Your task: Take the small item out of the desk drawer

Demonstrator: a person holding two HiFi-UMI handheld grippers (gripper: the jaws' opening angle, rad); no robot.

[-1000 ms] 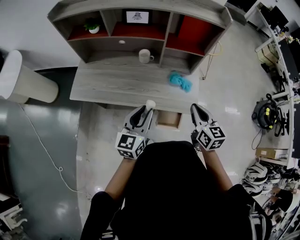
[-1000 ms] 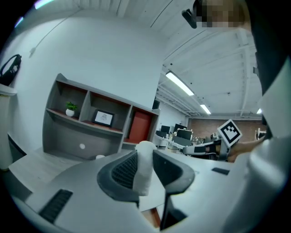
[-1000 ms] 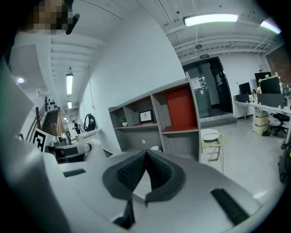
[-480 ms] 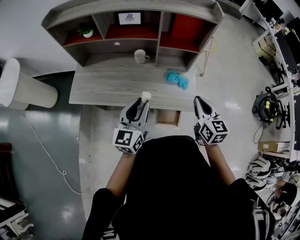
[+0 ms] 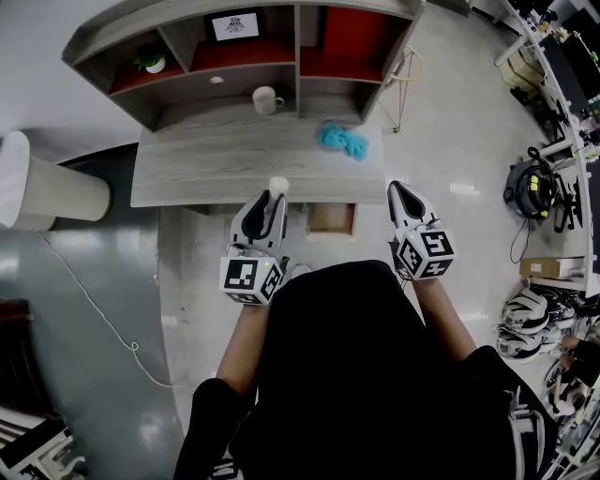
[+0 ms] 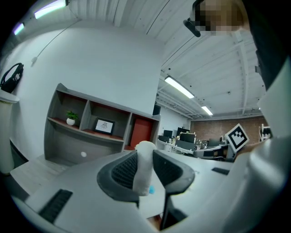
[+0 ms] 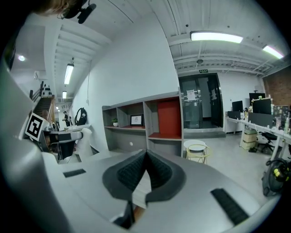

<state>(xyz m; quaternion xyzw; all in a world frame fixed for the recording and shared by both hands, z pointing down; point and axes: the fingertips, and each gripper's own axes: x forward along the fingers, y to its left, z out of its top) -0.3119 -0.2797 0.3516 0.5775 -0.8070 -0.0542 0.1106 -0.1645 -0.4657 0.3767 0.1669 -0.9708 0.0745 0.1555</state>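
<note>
My left gripper is shut on a small white cylindrical item, held upright over the desk's front edge. In the left gripper view the white item stands pinched between the two dark ribbed pads. Just right of it, an open drawer with a light wood inside juts out from under the grey desk. My right gripper hovers to the right of the drawer, off the desk's corner. Its jaws meet with nothing between them in the right gripper view.
A blue cloth lies on the desk's right part. A white mug stands under the shelf unit, which holds a small plant and a framed picture. A pale cylinder stands left. A wire stool stands to the right.
The head view has swung, so the desk sits higher and further left. My right gripper has drifted slightly right of the drawer. The left gripper keeps its hold on the white item.
</note>
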